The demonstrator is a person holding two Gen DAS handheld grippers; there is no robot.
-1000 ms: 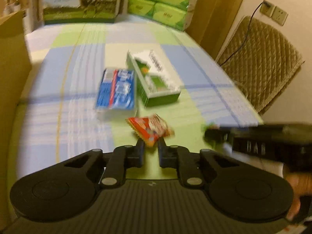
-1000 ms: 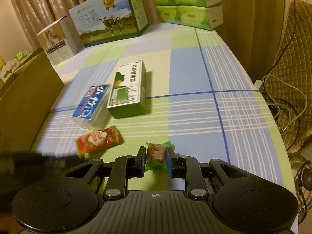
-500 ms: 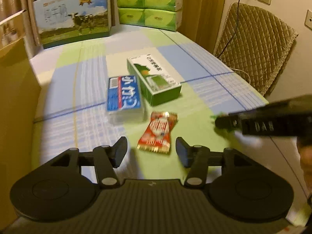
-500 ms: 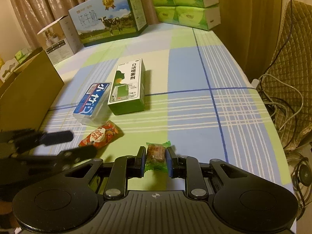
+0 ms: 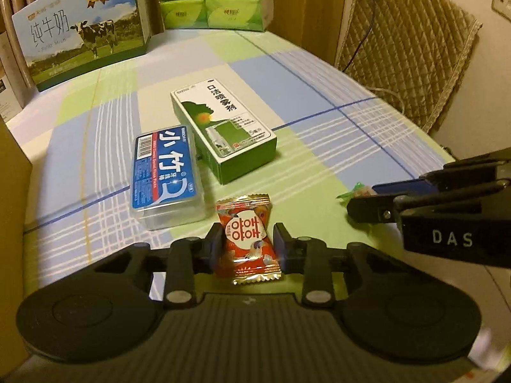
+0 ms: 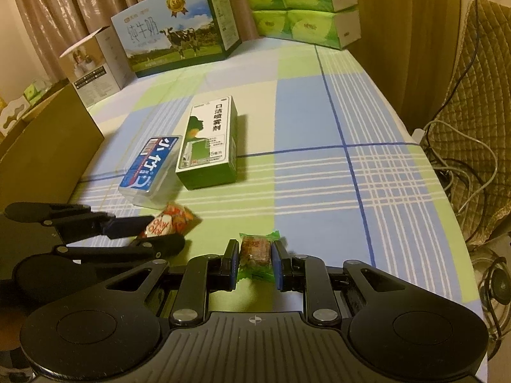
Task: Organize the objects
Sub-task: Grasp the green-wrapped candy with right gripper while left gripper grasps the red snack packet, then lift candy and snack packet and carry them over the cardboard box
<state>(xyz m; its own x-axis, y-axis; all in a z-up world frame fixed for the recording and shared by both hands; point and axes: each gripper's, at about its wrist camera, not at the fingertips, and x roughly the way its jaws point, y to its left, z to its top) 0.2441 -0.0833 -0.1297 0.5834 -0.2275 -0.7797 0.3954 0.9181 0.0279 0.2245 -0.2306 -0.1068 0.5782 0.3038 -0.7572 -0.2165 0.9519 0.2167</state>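
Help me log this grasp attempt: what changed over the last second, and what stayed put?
The left tongs opened, moved in around the red snack packet, and their jaws are now closing on it; the packet now lies lengthwise between them. The right tongs stayed shut on the green-wrapped candy. The floss box and green carton have not moved.
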